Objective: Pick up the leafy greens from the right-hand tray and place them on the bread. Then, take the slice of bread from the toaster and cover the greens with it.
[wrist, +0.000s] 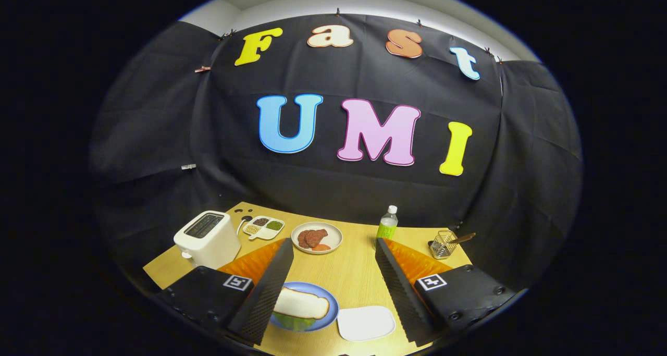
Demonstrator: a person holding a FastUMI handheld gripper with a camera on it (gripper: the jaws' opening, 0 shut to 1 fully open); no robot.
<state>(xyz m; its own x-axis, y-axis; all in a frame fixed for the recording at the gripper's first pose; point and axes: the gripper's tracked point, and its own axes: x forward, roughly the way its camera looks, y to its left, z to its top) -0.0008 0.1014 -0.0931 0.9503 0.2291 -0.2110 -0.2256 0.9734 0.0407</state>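
Note:
My gripper (333, 285) is held above the wooden table (354, 272), open, with nothing between its fingers. Low between the fingers, a slice of bread (302, 303) lies on a blue plate (329, 314), with leafy greens (292, 322) showing under its near edge. To the right of the plate rests a small white tray (366, 323), bare. A white toaster (207, 238) stands beyond the left finger at the table's left side; I see no bread sticking out of its slots.
A white plate (333, 232) with dark meat pieces sits ahead between the fingers. A divided condiment dish (263, 228) lies next to the toaster. A green-labelled bottle (386, 224) and a wire holder (444, 244) with a utensil stand at the far right.

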